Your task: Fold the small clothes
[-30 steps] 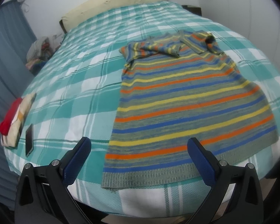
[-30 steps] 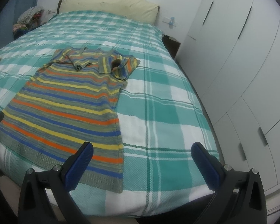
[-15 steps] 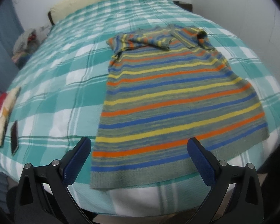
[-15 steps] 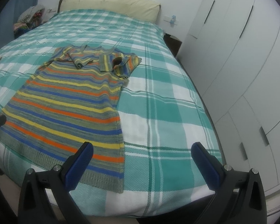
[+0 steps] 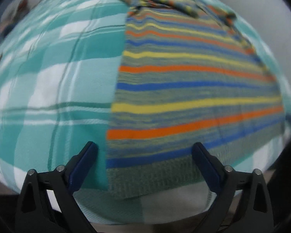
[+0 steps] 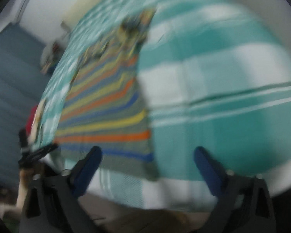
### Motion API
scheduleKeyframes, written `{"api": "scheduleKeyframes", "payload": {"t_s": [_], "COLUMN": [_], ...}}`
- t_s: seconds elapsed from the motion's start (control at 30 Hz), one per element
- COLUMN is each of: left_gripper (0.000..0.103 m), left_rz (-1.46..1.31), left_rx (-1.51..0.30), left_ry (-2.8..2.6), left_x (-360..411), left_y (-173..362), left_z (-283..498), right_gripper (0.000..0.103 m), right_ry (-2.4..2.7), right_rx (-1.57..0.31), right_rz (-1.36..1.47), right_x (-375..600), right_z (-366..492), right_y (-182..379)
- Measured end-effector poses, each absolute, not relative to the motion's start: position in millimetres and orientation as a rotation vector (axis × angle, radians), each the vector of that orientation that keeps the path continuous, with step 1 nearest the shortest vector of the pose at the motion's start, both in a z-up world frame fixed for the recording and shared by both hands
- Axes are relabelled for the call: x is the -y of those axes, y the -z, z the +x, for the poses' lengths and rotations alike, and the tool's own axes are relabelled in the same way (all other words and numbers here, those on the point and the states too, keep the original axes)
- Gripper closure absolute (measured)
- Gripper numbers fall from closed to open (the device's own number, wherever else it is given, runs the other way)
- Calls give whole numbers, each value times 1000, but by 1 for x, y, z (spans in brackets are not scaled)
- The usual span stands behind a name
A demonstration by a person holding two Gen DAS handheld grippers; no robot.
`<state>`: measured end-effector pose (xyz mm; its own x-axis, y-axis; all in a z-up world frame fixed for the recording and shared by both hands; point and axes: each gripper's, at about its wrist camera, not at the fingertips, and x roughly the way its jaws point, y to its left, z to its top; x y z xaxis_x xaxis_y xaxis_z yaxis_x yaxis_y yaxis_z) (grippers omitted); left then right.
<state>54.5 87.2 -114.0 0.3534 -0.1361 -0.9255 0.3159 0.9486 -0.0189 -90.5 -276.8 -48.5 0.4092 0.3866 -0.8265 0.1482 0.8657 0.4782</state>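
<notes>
A small striped knit sweater, grey-green with orange, yellow and blue bands, lies flat on the bed with its sleeves folded in at the far end. My left gripper is open, its blue-padded fingers straddling the sweater's near left hem corner, just above it. In the blurred right wrist view the sweater lies to the left and my right gripper is open over its near right hem corner. Neither gripper holds anything.
The bed has a teal and white checked cover and its near edge is just under both grippers. A blue curtain and a red and cream item lie left. The other gripper shows at lower left.
Both grippers have dropped and moved in close to the sweater's hem corners. The right view has swung sharply left and is motion-blurred. Both stay open.
</notes>
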Motion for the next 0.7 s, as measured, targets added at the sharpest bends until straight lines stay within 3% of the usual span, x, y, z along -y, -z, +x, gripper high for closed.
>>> {"api": "scheduleKeyframes", "payload": {"t_s": [0.27,0.33,0.37,0.4,0.43,0.5,0.7], "left_gripper": [11,27,34,49,72,99,100], "left_rz": [-8,23,35,40,33,-29,-96], "left_rx": [-1188,-1195,-1196,-1198,-1201,-1217,-1204], "left_ry": [205,206,219,237,262,302,386], "left_x": [-127,-120,-122,-122,-119,-124,-142], "left_y": [113,117,117,116,115,114,87], "left_z": [65,60,62,61,60,58,40], "right_gripper": [24,36,57,87,97,97,98], "right_ry": [-240,-263,-274,-289,-301,-313,-233], "right_rx": [-1161,-1170,-1181,-1187,-1195,-1213,-1173], "right_rz": [428,415,409,411,419,445,352], "right_x": [243,241,238,239,241,245,253], "right_z": [-76,-75,-73,-72,-71,-69,-87], "right_y": [58,61,63,67,71,74,30]}}
